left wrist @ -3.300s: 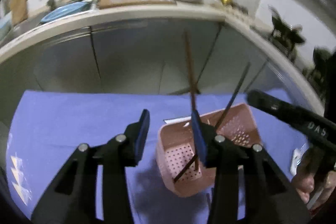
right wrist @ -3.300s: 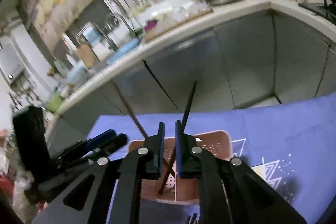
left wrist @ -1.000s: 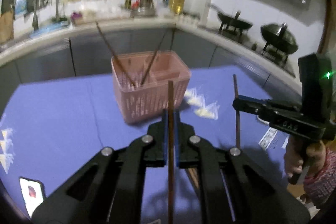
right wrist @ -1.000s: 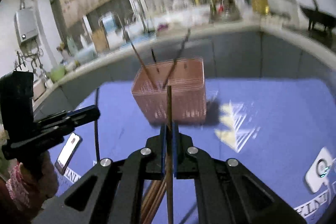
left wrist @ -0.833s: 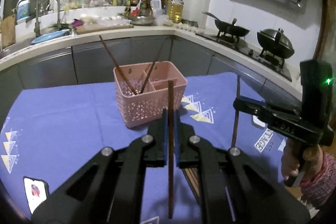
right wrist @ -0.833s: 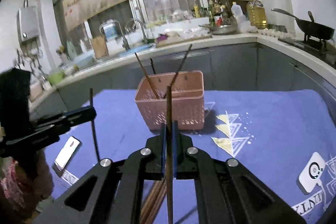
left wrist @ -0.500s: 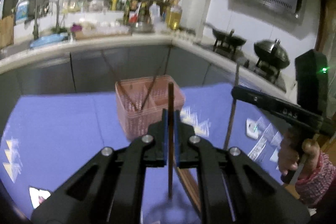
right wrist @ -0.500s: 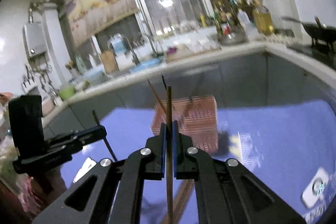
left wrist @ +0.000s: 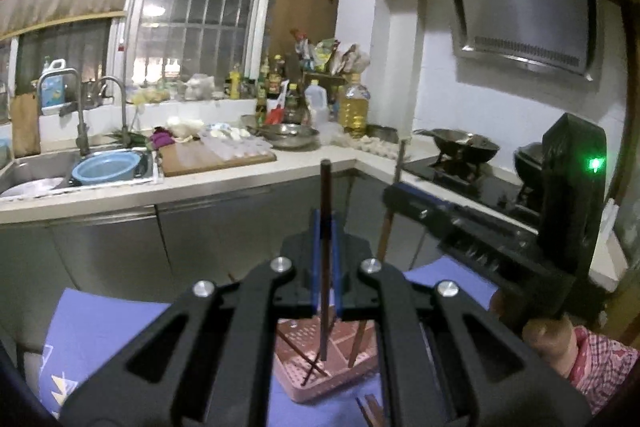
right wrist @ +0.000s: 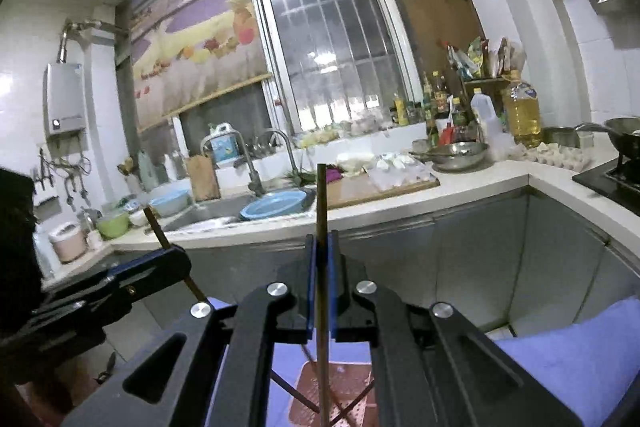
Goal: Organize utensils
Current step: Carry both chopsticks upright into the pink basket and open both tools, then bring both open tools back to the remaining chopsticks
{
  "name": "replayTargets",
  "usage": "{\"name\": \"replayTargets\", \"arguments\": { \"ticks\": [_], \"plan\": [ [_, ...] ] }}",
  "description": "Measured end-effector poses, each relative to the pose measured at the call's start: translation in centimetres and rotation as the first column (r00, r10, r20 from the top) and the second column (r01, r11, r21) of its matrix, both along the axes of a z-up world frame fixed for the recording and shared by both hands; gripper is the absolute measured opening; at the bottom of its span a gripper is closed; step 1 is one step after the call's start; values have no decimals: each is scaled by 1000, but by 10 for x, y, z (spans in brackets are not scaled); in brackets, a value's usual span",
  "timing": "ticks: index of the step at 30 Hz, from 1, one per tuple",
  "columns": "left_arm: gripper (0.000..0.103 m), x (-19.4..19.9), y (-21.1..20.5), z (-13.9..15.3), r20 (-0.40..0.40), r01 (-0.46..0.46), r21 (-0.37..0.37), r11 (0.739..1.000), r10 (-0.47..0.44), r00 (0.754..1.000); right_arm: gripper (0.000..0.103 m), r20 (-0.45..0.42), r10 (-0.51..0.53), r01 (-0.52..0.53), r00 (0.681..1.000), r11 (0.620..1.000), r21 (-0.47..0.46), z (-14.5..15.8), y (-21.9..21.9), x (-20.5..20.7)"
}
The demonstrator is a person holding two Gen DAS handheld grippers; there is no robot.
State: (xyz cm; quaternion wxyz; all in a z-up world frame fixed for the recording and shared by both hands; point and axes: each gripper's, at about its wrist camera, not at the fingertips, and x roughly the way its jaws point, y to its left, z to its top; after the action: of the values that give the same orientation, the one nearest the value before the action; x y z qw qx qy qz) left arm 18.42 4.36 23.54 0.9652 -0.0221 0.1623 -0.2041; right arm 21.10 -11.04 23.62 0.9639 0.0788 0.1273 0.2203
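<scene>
Left claw [left wrist: 325, 227] is clamped tight, pointing slightly downward. Right claw [right wrist: 321, 247] is likewise pinched closed, just to its right, gripped from below by a hand [left wrist: 548, 341] in a checked sleeve.

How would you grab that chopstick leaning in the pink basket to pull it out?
Probably high up on the shaft of the leaning chopstick, coming down from above the basket. It is thin and slanted, with its low end down on the basket floor between the walls. So the upper part is the free bit. Pinch across it.
</scene>
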Motion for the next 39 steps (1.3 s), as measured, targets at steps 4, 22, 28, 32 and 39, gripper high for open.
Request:
{"name": "replayTargets", "arguments": {
  "ticks": [4, 22, 28, 32, 39],
  "plan": [
    [5, 27, -4, -24, -71, -6, 22, 1000, 8, 997, 5, -23, -8, 7, 1000, 999, -39, -30, 11, 23],
    [50, 42, 29, -83, -289, -175, -34, 984, 158, 944, 53, -158, 10, -9, 987, 1000, 9, -66, 0, 3],
    [50, -28, 41, -78, -197, -187, -50, 981, 173, 965, 55, -138, 10, -2, 990, 998, 60, -67, -26, -72],
    [50, -66, 36, -129, -299, -141, -16, 990, 129, 945, 55, -299, 1, -2, 954, 1000, -2, -136, -40, -119],
    [37, -87, -4, -232, -566, 17, -10, 1000, -20, 824, 23, -557, -36, -65, 830, 985, -161, -244, -21, -164]
  ]
}}
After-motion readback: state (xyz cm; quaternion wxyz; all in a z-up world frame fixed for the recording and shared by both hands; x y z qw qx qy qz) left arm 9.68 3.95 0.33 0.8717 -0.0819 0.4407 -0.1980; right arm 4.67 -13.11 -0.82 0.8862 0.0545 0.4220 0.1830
